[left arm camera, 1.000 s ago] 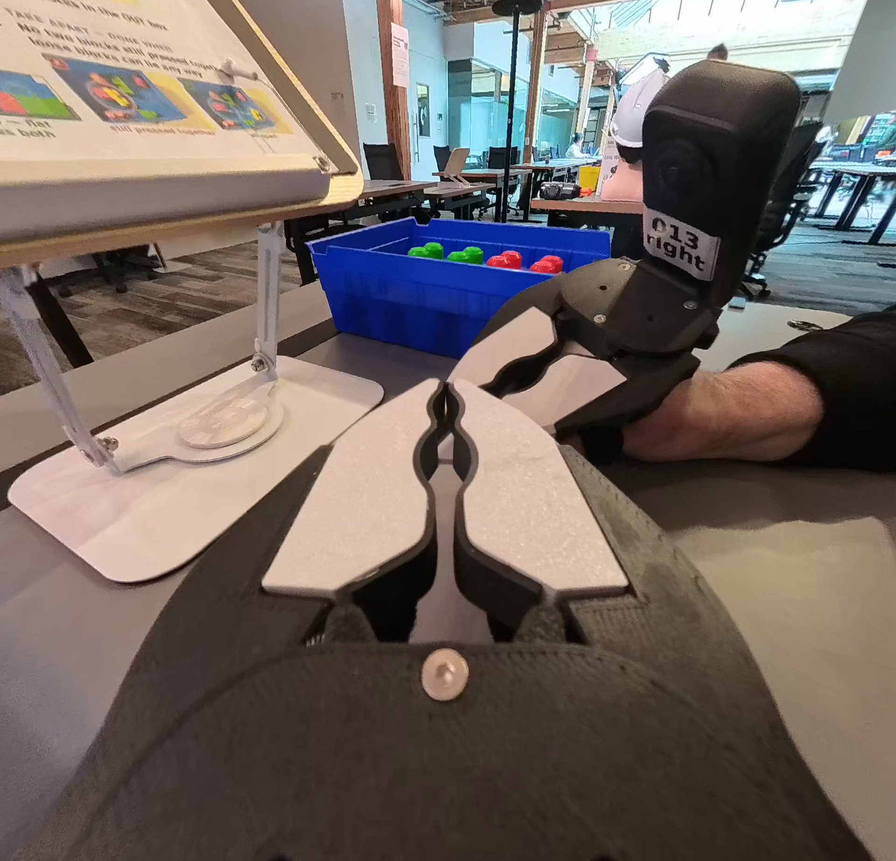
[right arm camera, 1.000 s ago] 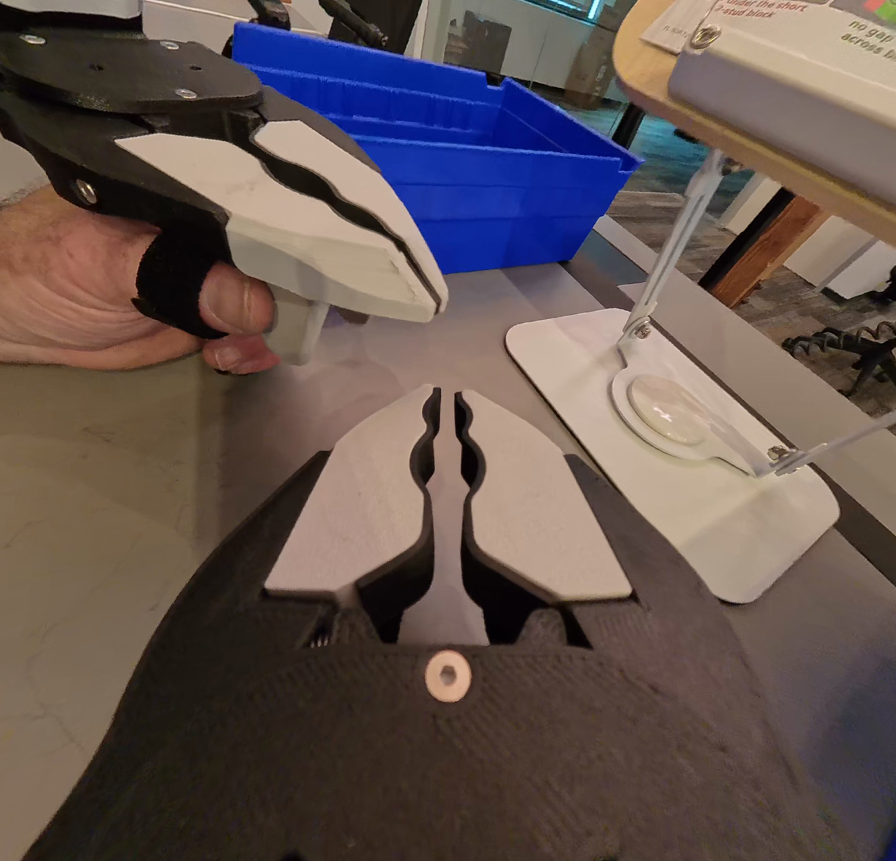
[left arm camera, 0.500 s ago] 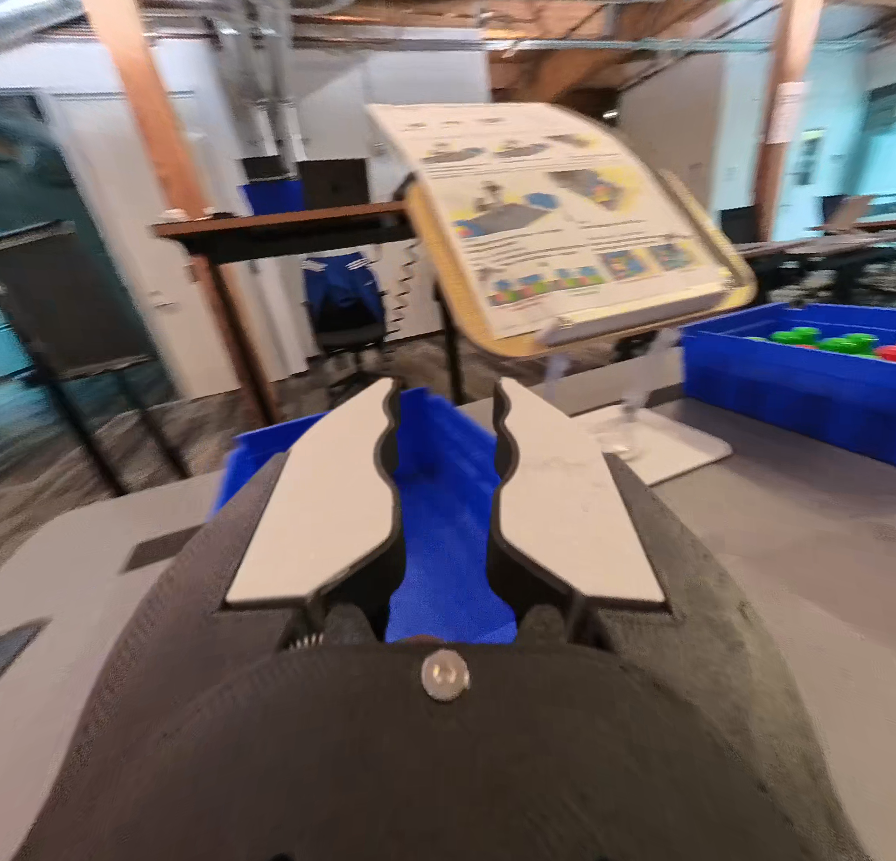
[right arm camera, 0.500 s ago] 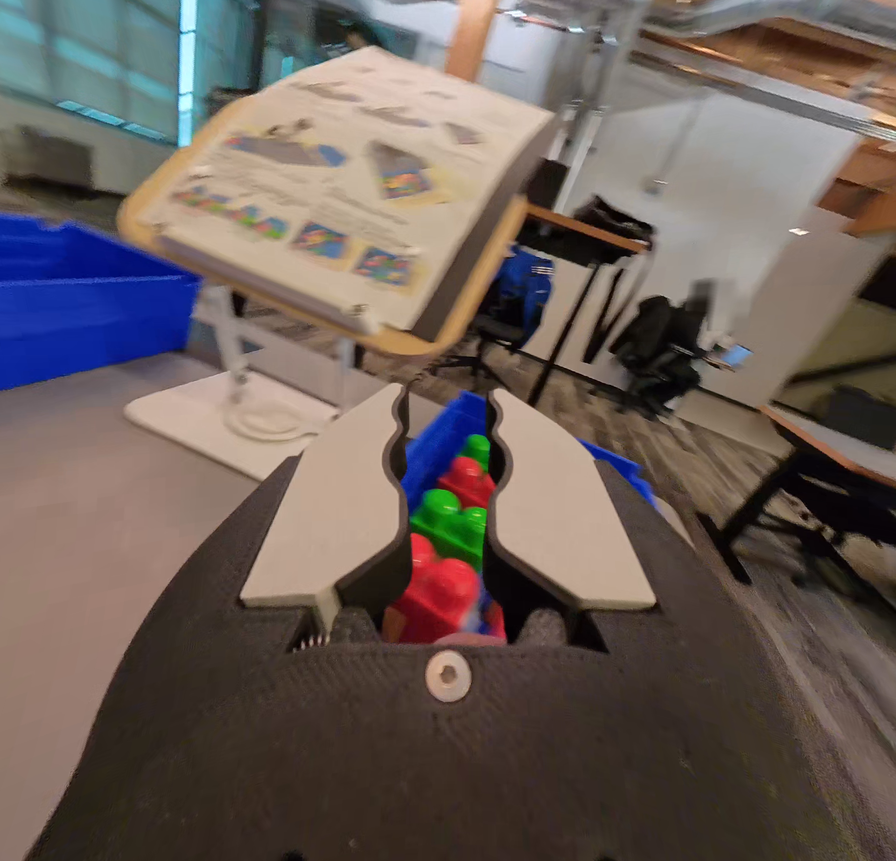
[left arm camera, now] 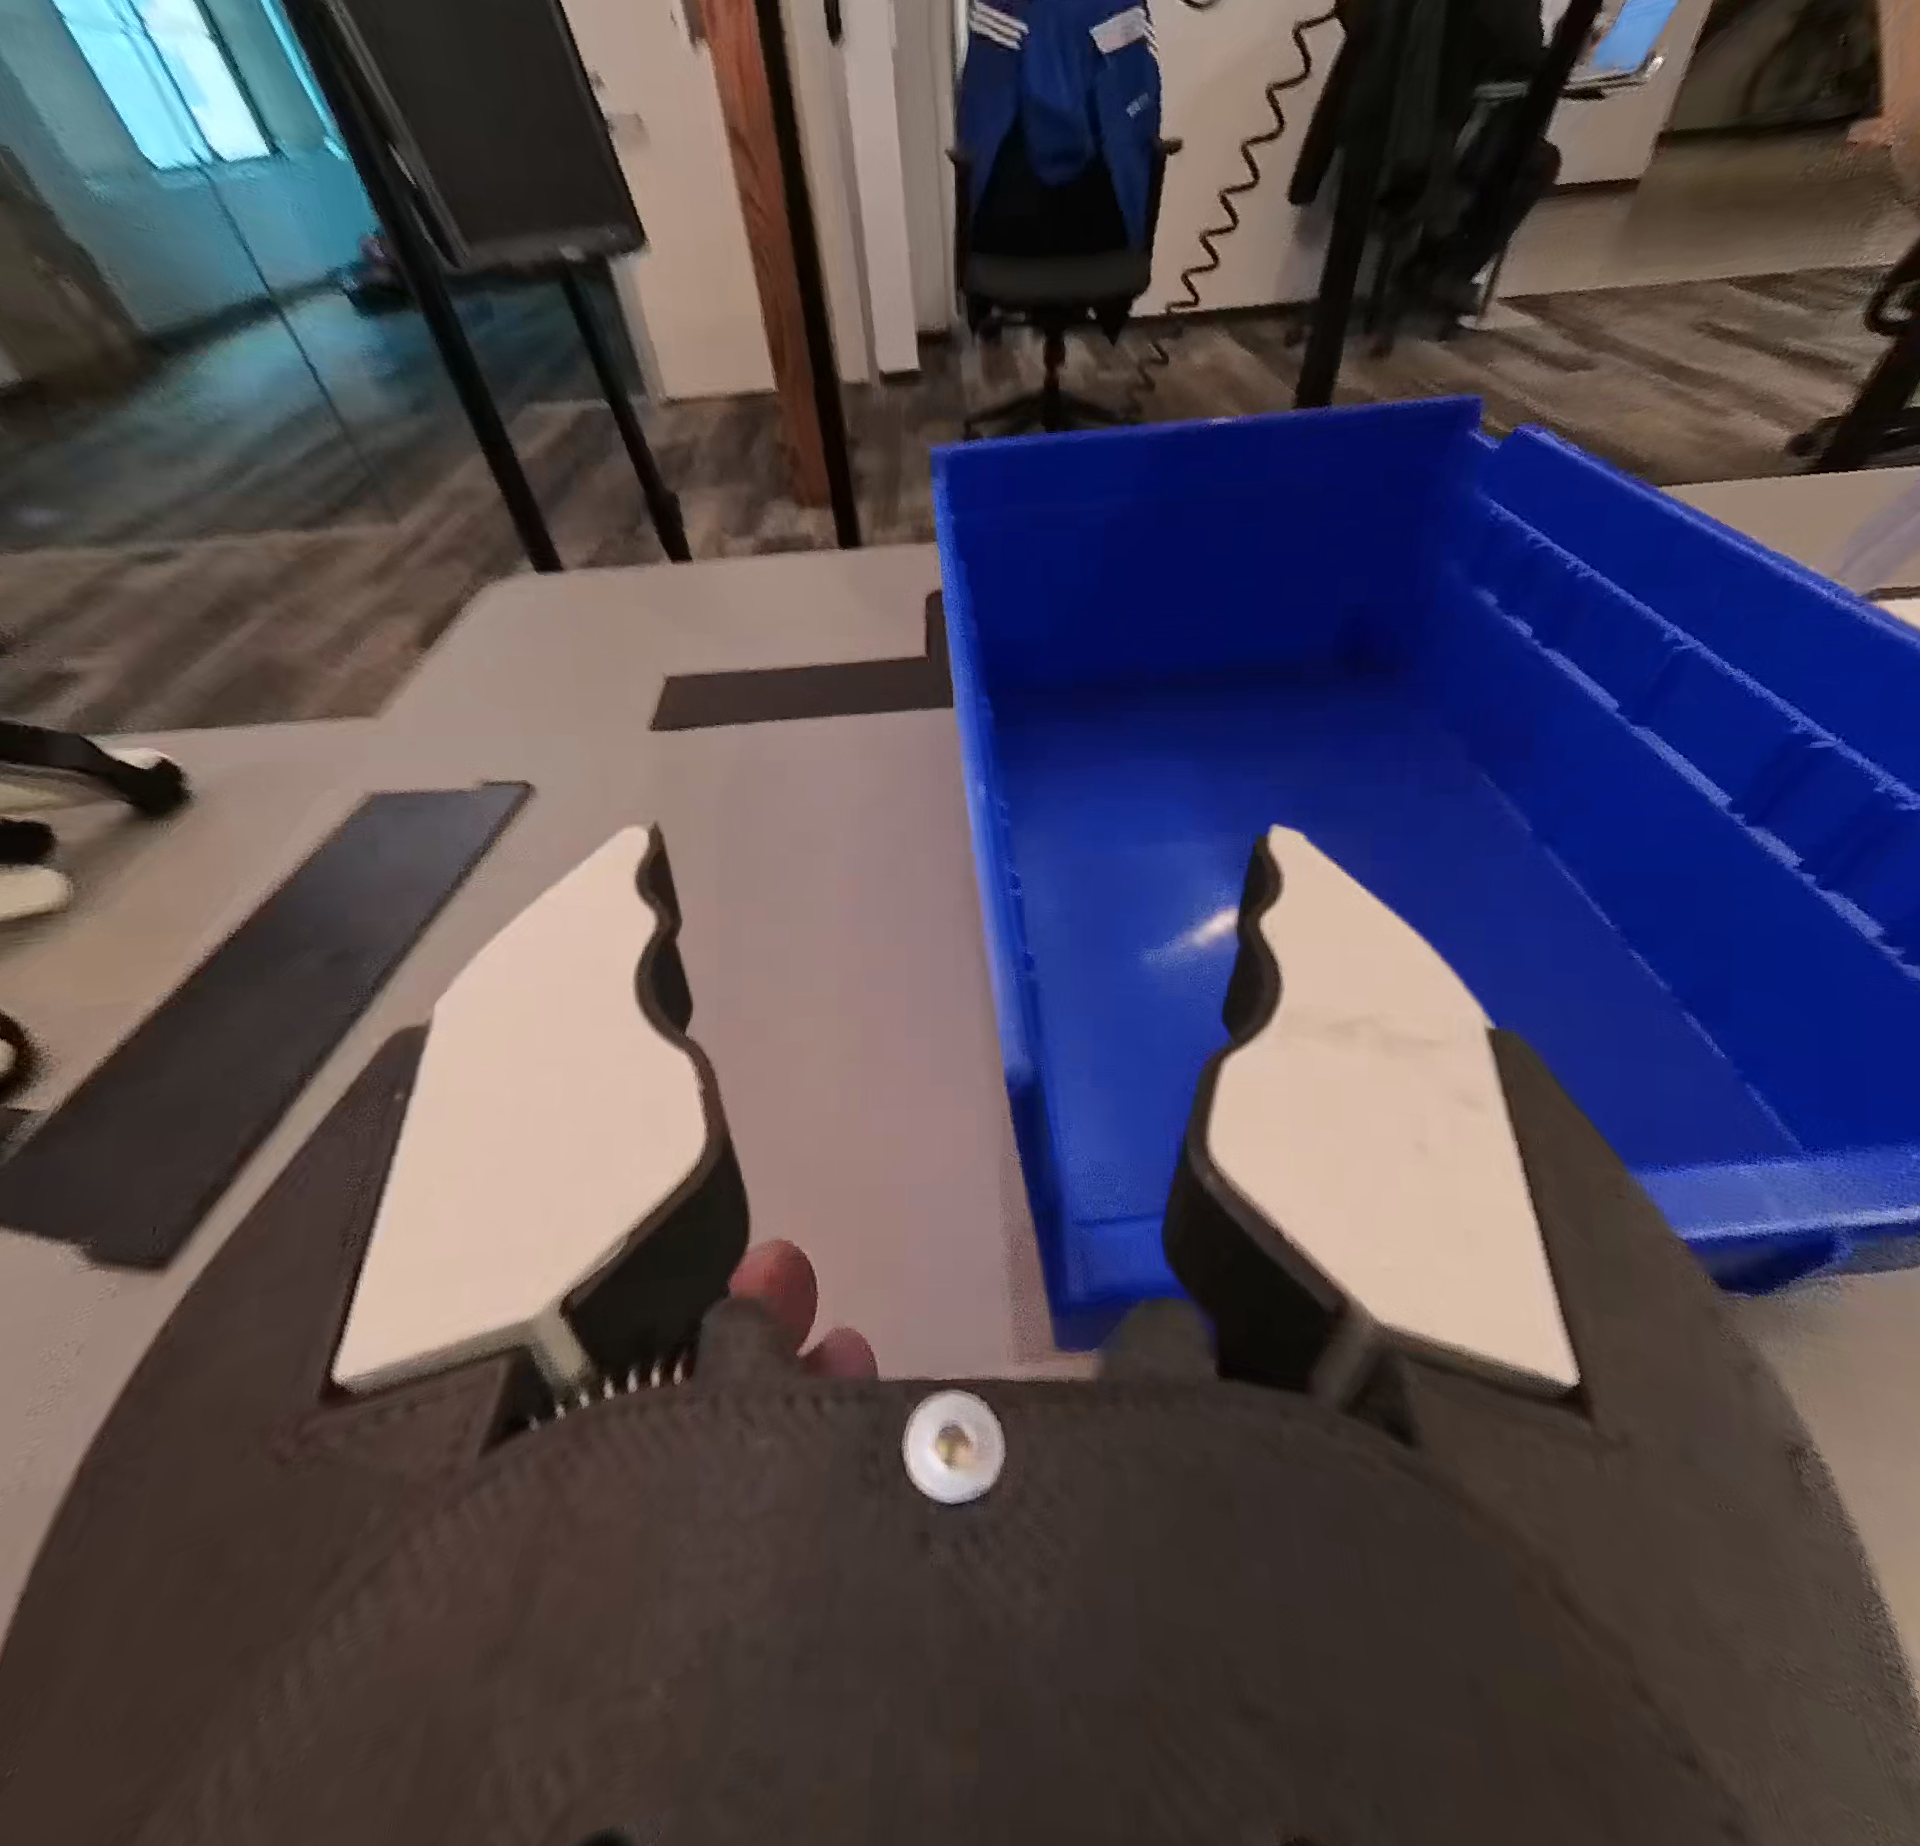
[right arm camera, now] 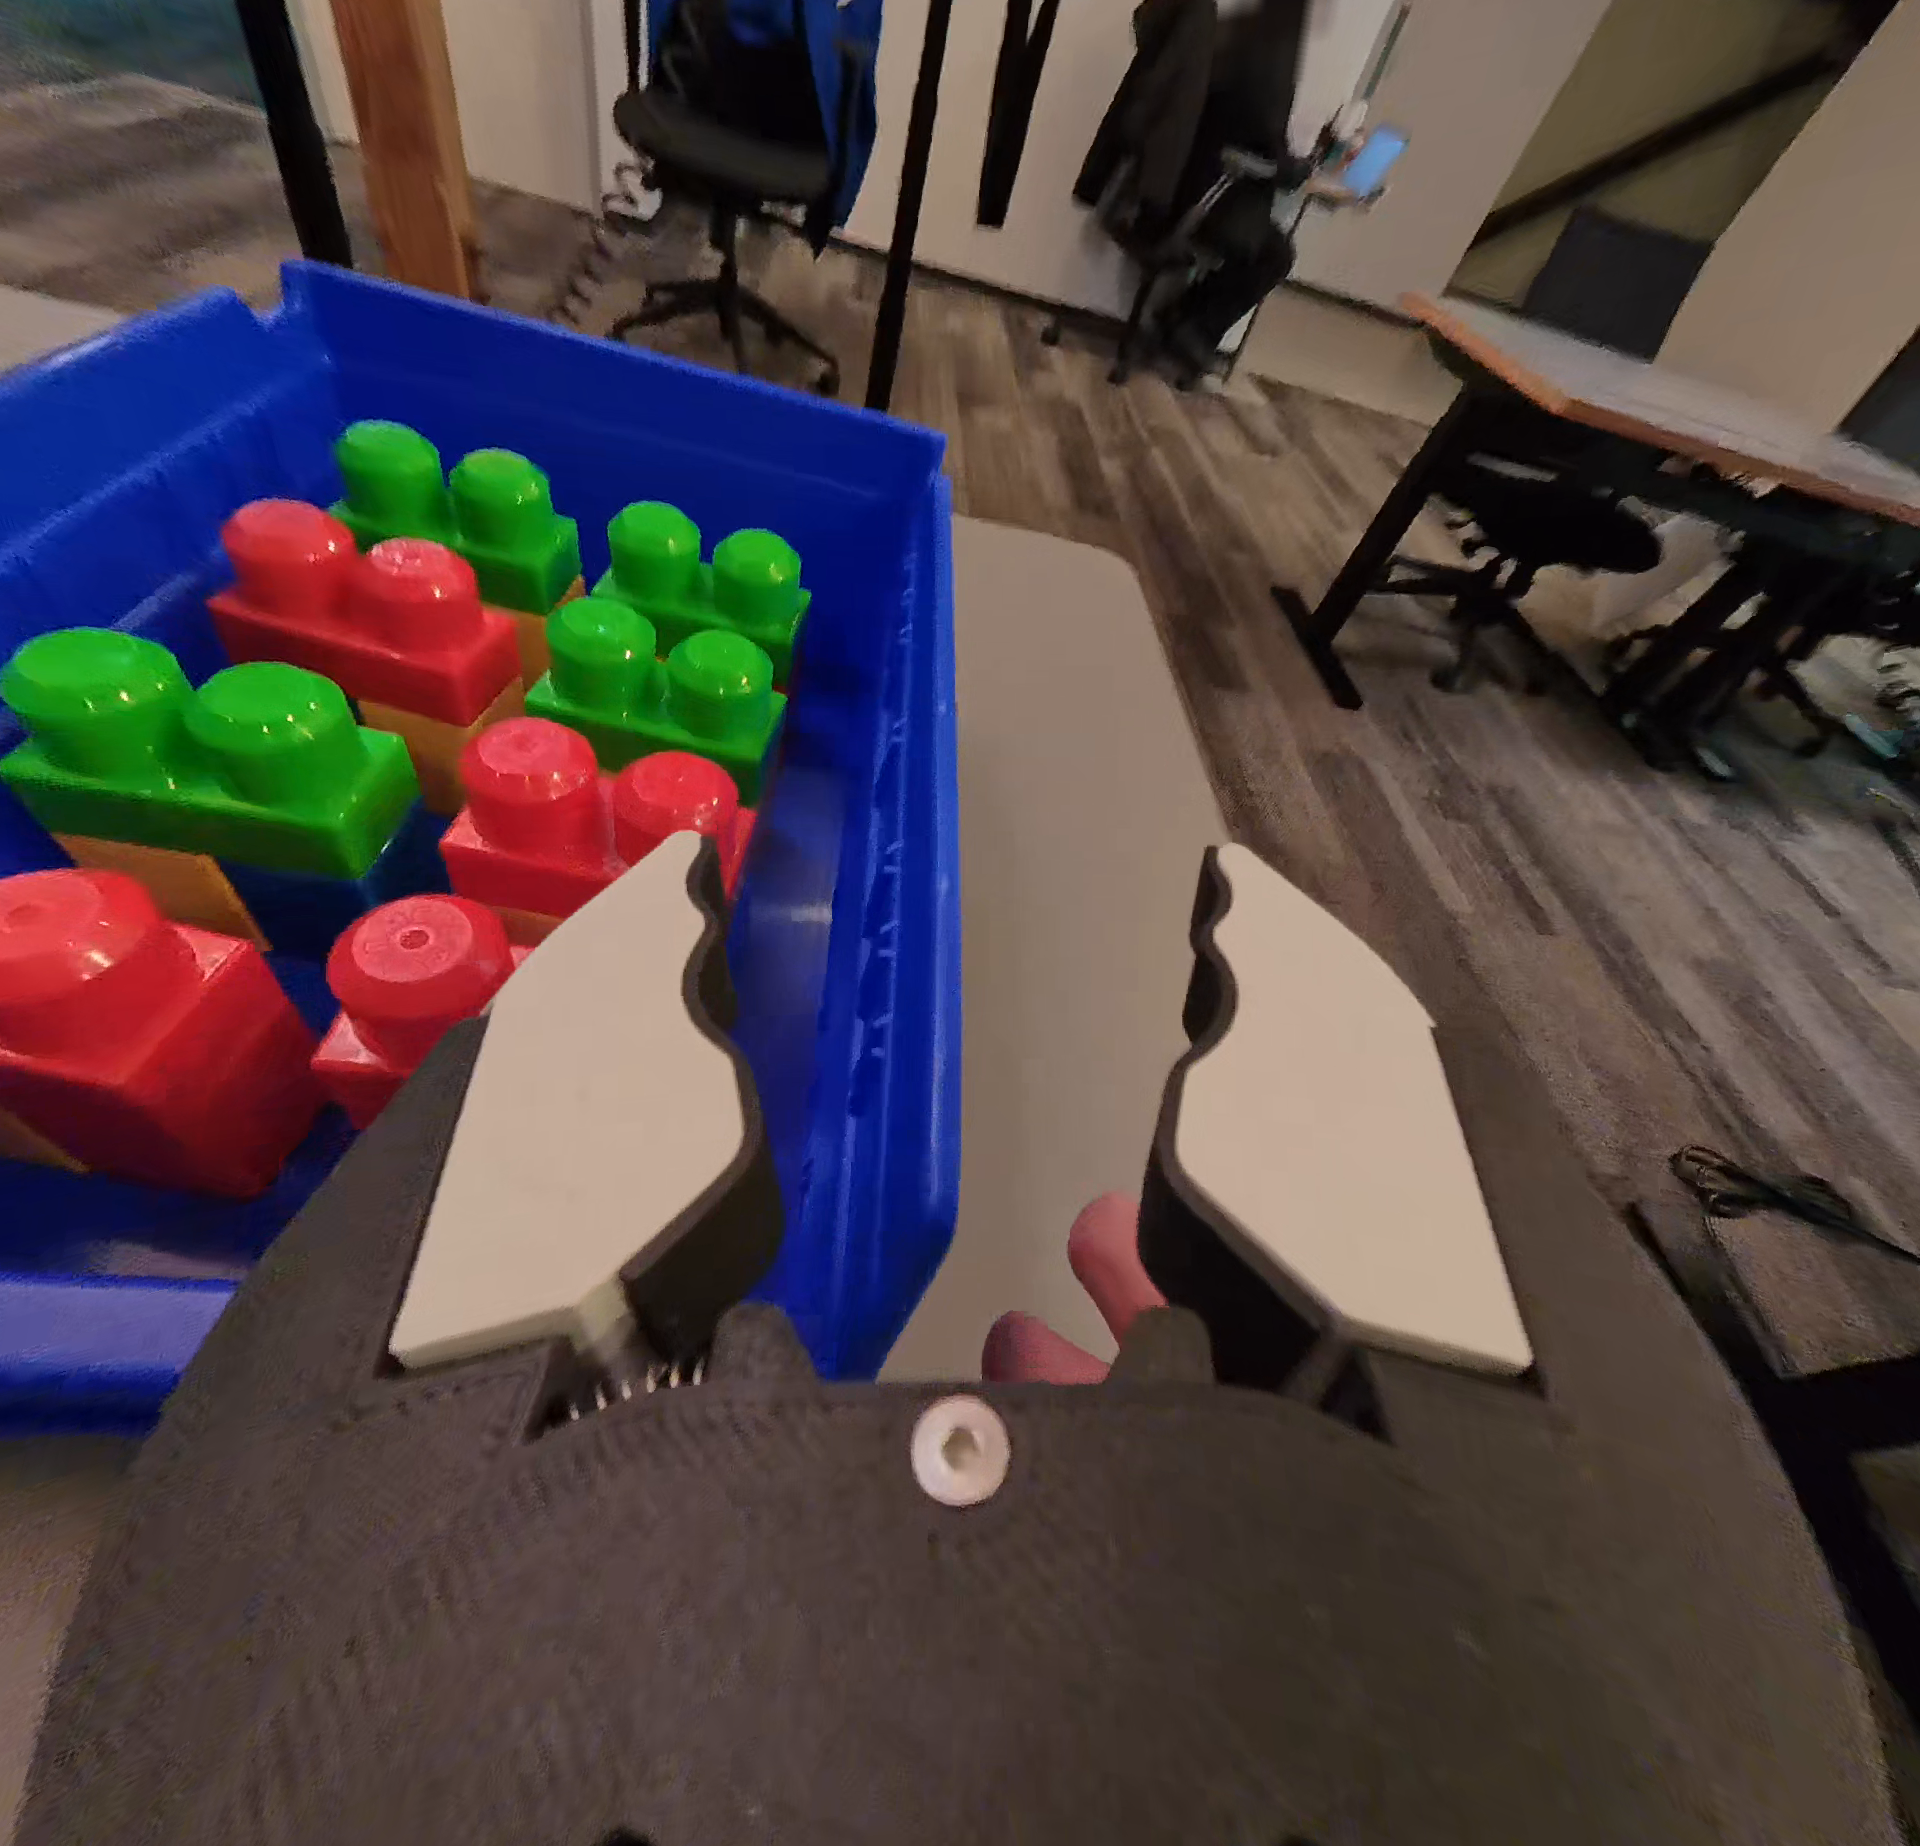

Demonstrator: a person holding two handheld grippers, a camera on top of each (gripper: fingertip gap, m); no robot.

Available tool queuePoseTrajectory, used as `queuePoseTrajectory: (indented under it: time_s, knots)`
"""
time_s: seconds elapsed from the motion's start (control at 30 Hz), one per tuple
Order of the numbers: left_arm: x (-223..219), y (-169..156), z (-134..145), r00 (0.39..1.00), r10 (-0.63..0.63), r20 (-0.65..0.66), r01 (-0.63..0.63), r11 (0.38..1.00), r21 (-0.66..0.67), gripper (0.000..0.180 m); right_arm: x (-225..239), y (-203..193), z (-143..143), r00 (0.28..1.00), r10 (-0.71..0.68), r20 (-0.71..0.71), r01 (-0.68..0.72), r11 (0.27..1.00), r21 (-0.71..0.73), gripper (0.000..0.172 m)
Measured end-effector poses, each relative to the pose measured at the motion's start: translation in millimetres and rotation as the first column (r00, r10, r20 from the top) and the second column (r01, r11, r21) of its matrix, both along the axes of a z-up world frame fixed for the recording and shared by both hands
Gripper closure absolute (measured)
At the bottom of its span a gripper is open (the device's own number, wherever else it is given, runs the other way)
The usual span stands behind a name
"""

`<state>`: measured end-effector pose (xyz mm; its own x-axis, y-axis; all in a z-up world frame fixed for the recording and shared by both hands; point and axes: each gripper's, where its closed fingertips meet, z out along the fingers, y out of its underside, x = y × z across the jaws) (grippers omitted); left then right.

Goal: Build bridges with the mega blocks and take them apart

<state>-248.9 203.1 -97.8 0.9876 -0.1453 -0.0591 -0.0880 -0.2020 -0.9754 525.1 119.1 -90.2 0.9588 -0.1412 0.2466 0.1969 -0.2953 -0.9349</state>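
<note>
Left hand-held gripper (left arm camera: 961, 840) spread wide, nothing between its white fingers (left arm camera: 561, 1069), poised above the grey bench (left arm camera: 810, 913) and straddling the near-left wall of a blue bin (left arm camera: 1226, 508); right finger over the bin's bare floor, left finger over the bench. Dark flat strips (left arm camera: 239, 1007) lying on the bench to the left of that bin. Fingertips of a person's hand (left arm camera: 795, 1308) showing under the gripper body. Right hand-held gripper (right arm camera: 951, 861) also wide open and holding nothing, hovering across the right wall of a second blue bin (right arm camera: 894, 757), left finger over the inside, right finger over the bench edge (right arm camera: 1060, 757) and the wooden floor (right arm camera: 1507, 913) beyond. Mega blocks inside this second bin, standing upright and close together: green blocks (right arm camera: 208, 757) and red blocks (right arm camera: 364, 612) on top, orange and blue pieces partly visible below them. Nearest red block (right arm camera: 561, 820) just beside the left fingertip, contact with it not clear. Office chairs (right arm camera: 748, 165) and a second desk (right arm camera: 1662, 414) in the background, slightly blurred.
</note>
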Motion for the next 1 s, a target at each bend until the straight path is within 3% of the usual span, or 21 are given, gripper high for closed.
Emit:
queuePoseTrajectory:
  time_s: [0.13, 0.27, 0.37, 0.57, 0.7, 1.0]
  knots:
    - [5, 13, -23, 0.999, -0.028, 0.019, 0.029, 0.996, -0.082, 0.084, 3, 12, -18, 1.0, 0.014, -0.015, -0.015, 0.998, -0.069, 0.095]
    - [14, 23, -33, 0.991, -0.071, 0.114, 0.083, 0.992, -0.099, 0.113, 10, 20, -24, 1.0, 0.017, -0.003, -0.017, 0.996, -0.086, 0.124]
    - [19, 27, -43, 0.987, -0.098, 0.126, 0.119, 0.978, -0.173, 0.136, 12, 24, -27, 0.998, 0.046, -0.045, -0.05, 0.995, -0.09, 0.135]
    - [21, 33, -49, 0.995, -0.096, 0.002, 0.094, 0.97, -0.223, 0.168, -1, 27, -33, 0.977, 0.16, -0.143, -0.179, 0.976, -0.125, 0.158]
    - [21, 34, -50, 0.996, -0.093, 0.0, 0.09, 0.967, -0.238, 0.172, -4, 28, -34, 0.972, 0.18, -0.15, -0.202, 0.969, -0.145, 0.166]
    - [16, 17, -48, 0.994, -0.105, 0.0, 0.102, 0.966, -0.236, 0.174, 0, 11, -35, 0.961, 0.222, -0.165, -0.249, 0.953, -0.171, 0.167]
